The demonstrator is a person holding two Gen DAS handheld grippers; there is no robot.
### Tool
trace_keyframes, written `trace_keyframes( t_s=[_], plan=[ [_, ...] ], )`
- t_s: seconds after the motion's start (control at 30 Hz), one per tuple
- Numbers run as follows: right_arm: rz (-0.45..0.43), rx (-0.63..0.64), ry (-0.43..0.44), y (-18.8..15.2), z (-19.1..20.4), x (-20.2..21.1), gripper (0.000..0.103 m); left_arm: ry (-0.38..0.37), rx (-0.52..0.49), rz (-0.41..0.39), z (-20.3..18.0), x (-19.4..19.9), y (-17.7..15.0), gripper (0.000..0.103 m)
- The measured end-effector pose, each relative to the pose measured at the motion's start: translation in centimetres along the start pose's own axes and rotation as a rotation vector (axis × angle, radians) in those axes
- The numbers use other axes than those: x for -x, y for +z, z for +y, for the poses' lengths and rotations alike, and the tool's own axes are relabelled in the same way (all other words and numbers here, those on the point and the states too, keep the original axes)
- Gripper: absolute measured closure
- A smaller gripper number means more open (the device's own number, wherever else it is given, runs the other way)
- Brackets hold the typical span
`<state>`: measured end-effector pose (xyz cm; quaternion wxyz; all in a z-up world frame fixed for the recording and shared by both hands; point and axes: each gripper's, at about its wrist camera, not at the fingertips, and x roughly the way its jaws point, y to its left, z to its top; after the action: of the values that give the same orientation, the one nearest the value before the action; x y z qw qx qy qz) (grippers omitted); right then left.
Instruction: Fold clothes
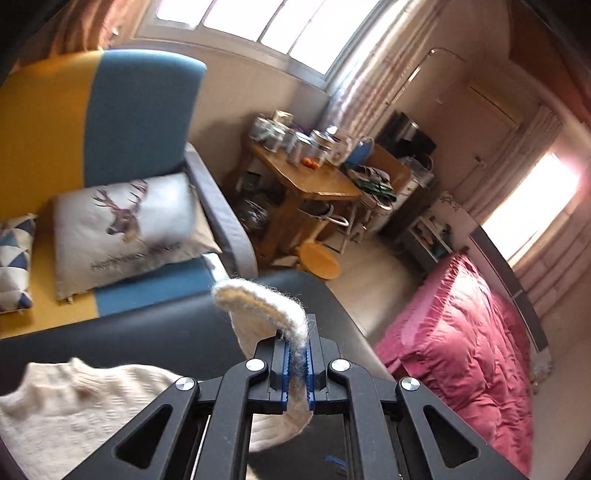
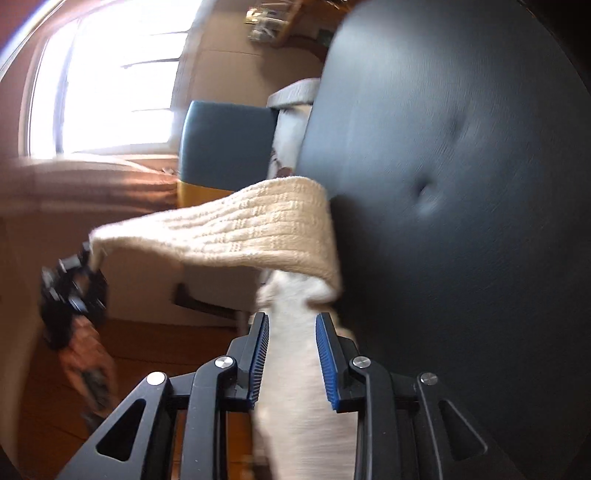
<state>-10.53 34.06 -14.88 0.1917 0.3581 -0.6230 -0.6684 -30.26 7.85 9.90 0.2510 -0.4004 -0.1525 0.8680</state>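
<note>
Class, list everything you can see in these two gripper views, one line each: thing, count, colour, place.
sweater: one, cream knit, on the dark table, one edge lifted
table: one, black, round, under the sweater
sofa: one, blue and yellow, behind the table
cushions: two, one white with a deer, one triangle-patterned, on the sofa
wooden table: one, brown, cluttered with jars, beside the sofa
stool: one, wooden, round, on the floor
bedspread: one, pink, right side
windows: two, bright
left gripper: black, blue pads, shut on the sweater's edge
right gripper: black, blue pads apart, sweater between them
</note>
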Motion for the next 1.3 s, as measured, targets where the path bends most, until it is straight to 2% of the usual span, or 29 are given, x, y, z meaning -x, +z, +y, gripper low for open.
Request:
trace_keyframes(
  t_s=[0.1,0.13,0.23,0.37,0.43,0.6,0.7,0.77,1.0,1.17,1.3],
  plan=[
    [-0.032,-0.149,0.12,-0.5,-0.6,-1.4,0.06,0.004,-0.004,-0.031,0.6,1.9,-0.1,0.097],
    [-0.05,-0.184,0.139,-0.8,-0.7,-1.8,0.05,0.007,-0.01,-0.04,0.7,2.5,-0.1,0.097],
    [-0.083,-0.29,0.204,-1.4,-1.2,-3.4,0.03,0.004,-0.007,-0.061,1.9,4.3,0.0,0.097],
    [-0.133,-0.41,0.281,-2.0,-1.6,-5.9,0.025,-0.006,0.02,-0.091,3.5,6.4,0.0,0.097],
    [-0.138,-0.453,0.297,-2.1,-1.7,-7.4,0.018,-0.008,0.03,-0.105,4.3,7.4,0.1,0.097],
    [-0.168,-0.514,0.305,-2.4,-2.2,-10.5,0.018,-0.033,0.056,-0.152,6.2,10.1,-0.1,0.097],
    [-0.18,-0.527,0.281,-1.8,-2.5,-11.9,0.018,-0.049,0.07,-0.172,7.6,11.7,-0.7,0.096],
    [-0.211,-0.489,0.224,-1.3,-2.4,-11.7,0.018,-0.05,0.078,-0.182,8.7,12.6,-1.3,0.096],
    [-0.194,-0.357,0.105,-0.3,-1.5,-12.1,0.018,0.004,0.142,-0.18,15.1,14.5,-5.1,0.096],
    [-0.145,-0.273,0.027,-0.4,-1.2,-12.6,0.018,0.051,0.251,-0.124,21.4,13.9,-9.9,0.096],
    [-0.123,-0.201,-0.035,-0.5,-1.0,-13.0,0.018,0.121,0.328,-0.056,25.6,12.3,-14.6,0.096]
  ],
)
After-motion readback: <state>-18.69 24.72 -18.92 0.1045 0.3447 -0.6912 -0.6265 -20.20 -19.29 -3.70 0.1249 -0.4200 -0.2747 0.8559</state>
